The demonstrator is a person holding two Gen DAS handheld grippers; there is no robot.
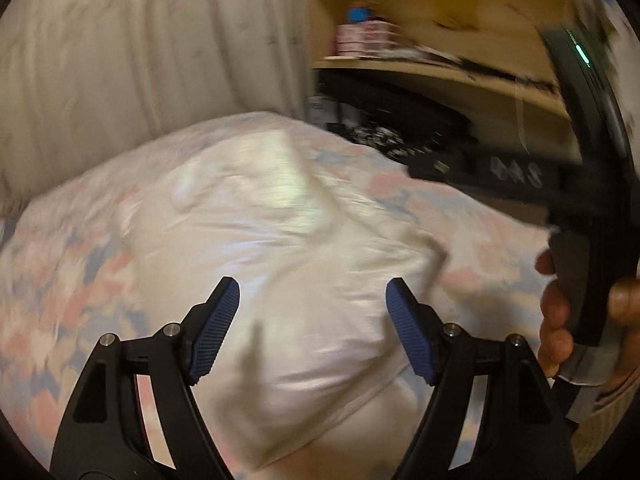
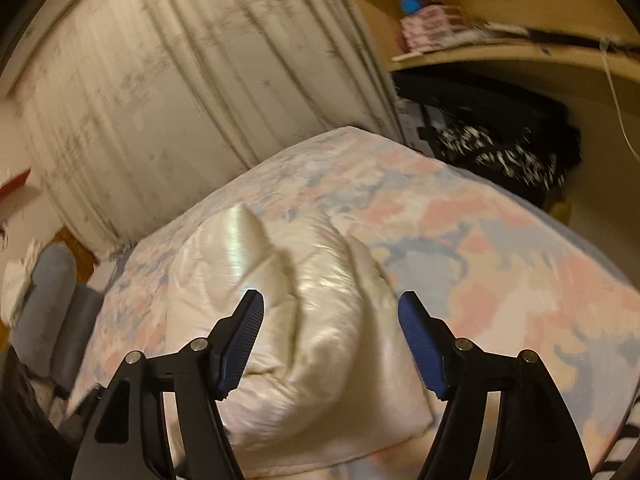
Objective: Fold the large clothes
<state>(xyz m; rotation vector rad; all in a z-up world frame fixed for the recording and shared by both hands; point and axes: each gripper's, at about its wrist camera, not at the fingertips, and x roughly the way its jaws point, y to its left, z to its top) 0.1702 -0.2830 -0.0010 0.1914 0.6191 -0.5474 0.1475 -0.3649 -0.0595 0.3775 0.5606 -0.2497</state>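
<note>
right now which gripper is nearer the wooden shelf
Right. In the left wrist view the right gripper rises at the far right, on the shelf side. The left gripper hangs over the white garment, farther from it.

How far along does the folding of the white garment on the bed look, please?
The white garment already lies bunched into a compact bundle on the floral bedspread. Nothing is in hand: left gripper and right gripper are both open above it. Neatening the rumpled folds seems left.

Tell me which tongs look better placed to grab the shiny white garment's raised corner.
Probably the right tongs: open, with the shiny white garment and its peak just ahead. The left tongs, also open, face flatter cloth.
</note>
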